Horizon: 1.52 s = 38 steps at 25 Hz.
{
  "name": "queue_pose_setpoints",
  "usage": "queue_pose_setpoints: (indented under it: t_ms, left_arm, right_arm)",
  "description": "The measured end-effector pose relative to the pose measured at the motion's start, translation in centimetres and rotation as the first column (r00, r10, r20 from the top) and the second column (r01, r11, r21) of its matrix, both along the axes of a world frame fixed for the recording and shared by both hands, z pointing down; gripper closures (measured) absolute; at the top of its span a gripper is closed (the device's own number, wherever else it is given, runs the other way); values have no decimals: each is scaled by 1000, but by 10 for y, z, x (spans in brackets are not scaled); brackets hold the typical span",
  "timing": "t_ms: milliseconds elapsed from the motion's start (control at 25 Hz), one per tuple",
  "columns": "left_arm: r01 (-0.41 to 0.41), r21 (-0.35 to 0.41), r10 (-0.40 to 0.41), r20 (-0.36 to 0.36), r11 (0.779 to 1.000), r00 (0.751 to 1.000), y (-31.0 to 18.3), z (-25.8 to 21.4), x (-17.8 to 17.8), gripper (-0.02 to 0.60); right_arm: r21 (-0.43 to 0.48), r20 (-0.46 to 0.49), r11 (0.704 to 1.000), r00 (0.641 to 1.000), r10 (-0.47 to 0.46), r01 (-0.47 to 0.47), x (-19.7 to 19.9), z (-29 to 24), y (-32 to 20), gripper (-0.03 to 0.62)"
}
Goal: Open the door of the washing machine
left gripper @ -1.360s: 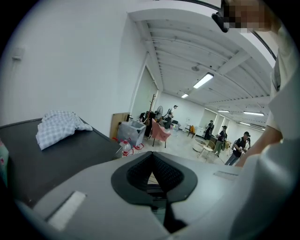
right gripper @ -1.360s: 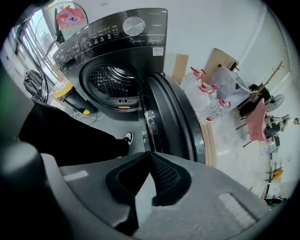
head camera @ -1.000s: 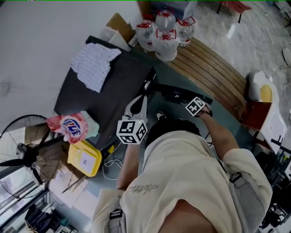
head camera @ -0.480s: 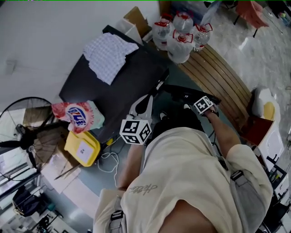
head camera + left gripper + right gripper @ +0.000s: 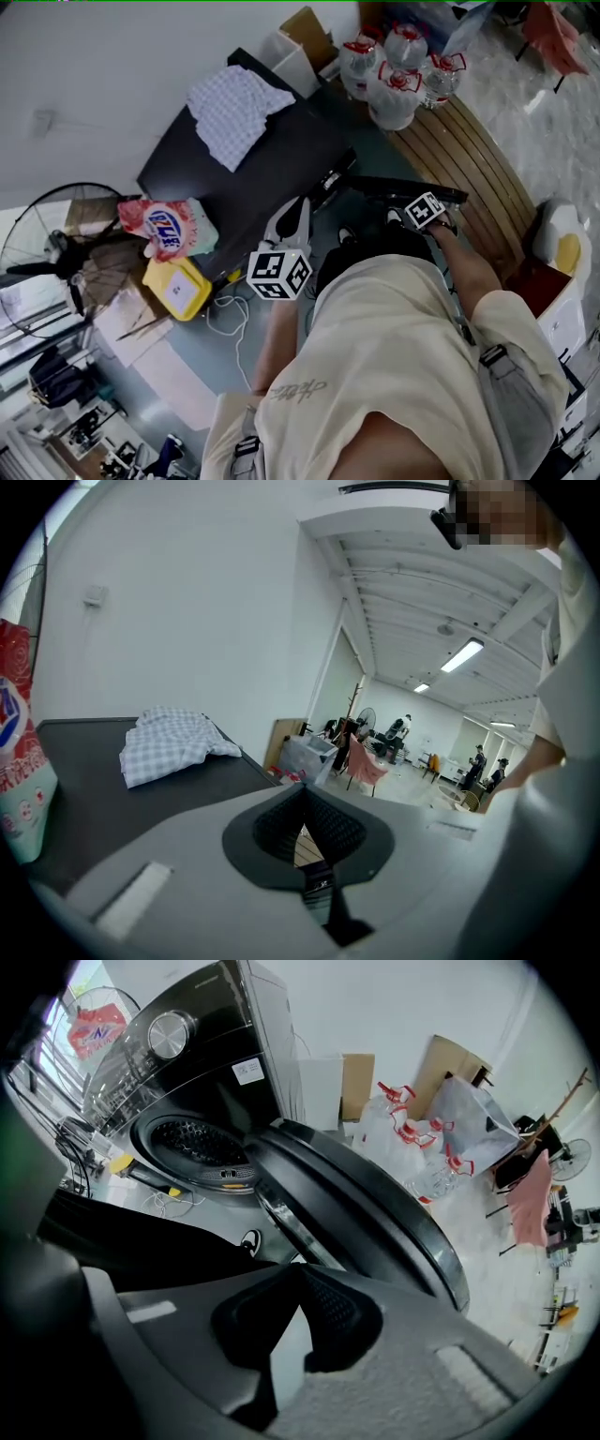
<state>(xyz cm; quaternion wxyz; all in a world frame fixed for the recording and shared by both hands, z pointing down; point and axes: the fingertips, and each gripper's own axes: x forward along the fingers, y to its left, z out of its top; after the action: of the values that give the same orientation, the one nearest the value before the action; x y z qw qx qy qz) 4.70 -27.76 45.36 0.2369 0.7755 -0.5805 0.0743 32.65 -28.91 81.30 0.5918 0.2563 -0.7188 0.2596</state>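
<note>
The door [image 5: 375, 1222] is seen swung wide, with the drum [image 5: 192, 1143] exposed at ten o'clock; little is judged left. Right tongs [image 5: 298, 1279] and left tongs [image 5: 302, 803] are clenched empty.

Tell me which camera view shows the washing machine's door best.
The right gripper view: the round door stands swung open beside the drum opening, seen nearly whole. The head view catches only its dark edge. The left gripper view misses it.
</note>
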Motion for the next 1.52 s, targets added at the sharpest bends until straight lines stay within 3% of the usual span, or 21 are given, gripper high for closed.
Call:
queue_pose_setpoints:
  t_ms: [120,240,360,680,920,1160,1520]
  left_arm:
    - [43,1,-43,7,999,999,-7,-3,11,563]
    - [96,8,-96,5,995,995,-14,-8,21,563]
    - [161,11,-161,0,987,987,-14,-8,25,563]
    - [280,-18,-280,8,960,960,-8,1,33,563]
    - [313,-32,-313,13,949,950,-7,4,36,563]
    - [347,-35,-347,14,937,938,-13,4,39,563]
    - [392,-71,-391,27,917,920,5,8,43,563]
  right_arm:
    - [-9,1,999,999,-35,35,5,-5,-12,592]
    - [-32,-70,998,996,-57,54,26,-13,-20,592]
    - [-3,-4,994,994,-107,107,18,-5,-39,592]
    - [20,-7,979,980,-200,201,22,-7,-84,592]
    - [41,41,967,967,-252,250,7,-8,-105,592]
    - [-32,34,957,958,-286,287,19,-4,-85,592]
    - [-9,63,955,954,-295,296,24,-3,-79,592]
